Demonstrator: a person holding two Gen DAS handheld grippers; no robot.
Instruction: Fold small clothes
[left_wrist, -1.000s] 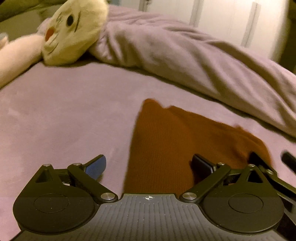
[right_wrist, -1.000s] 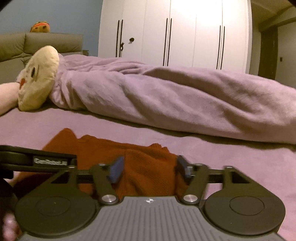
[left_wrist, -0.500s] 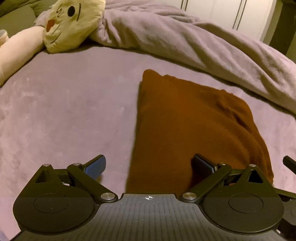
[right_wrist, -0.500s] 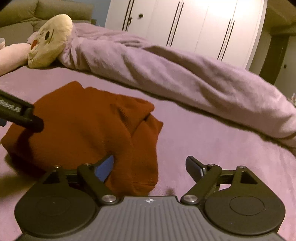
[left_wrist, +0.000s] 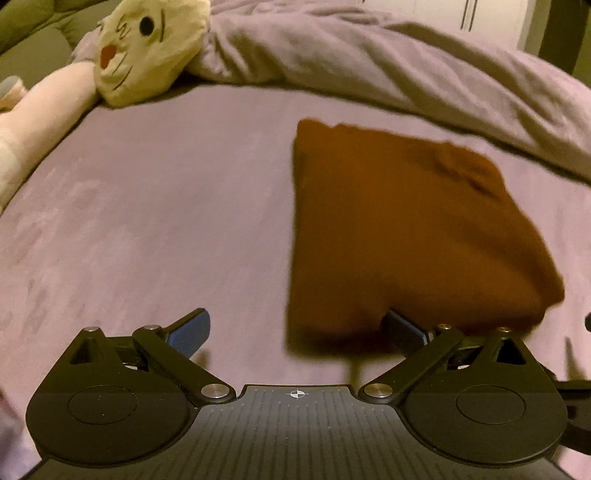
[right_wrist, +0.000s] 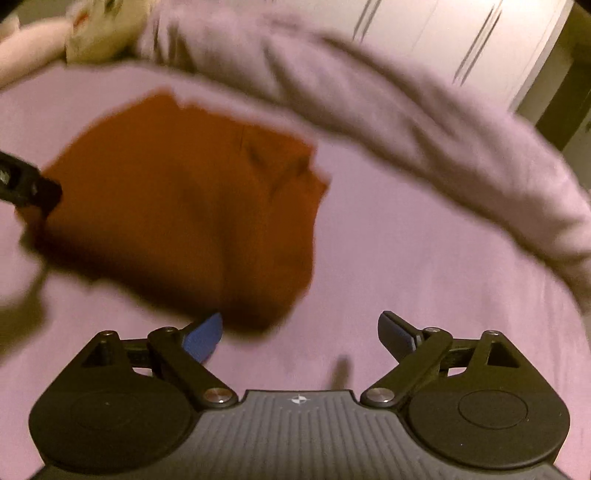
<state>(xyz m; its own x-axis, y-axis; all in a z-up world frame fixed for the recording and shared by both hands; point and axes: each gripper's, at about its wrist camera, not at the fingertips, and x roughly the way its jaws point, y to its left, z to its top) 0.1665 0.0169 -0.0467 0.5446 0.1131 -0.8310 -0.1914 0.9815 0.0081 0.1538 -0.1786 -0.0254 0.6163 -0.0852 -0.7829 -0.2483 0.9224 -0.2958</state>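
Note:
A rust-brown knitted garment (left_wrist: 399, 229) lies folded into a thick rectangle on the purple bed sheet (left_wrist: 166, 221). It also shows in the right wrist view (right_wrist: 192, 206). My left gripper (left_wrist: 295, 332) is open and empty, hovering just above the garment's near left edge. My right gripper (right_wrist: 301, 332) is open and empty, just off the garment's near right corner. The tip of the left gripper (right_wrist: 26, 184) shows at the left of the right wrist view. The right wrist view is motion-blurred.
A bunched purple blanket (left_wrist: 406, 62) runs along the far side of the bed. A cream plush toy with a cat face (left_wrist: 147, 48) and a pink arm lies at the far left. White wardrobe doors (right_wrist: 443, 37) stand behind.
Both grippers have pulled up and back from the garment. The right gripper's jaws have opened wider and let go of the cloth. The garment now lies folded and flat.

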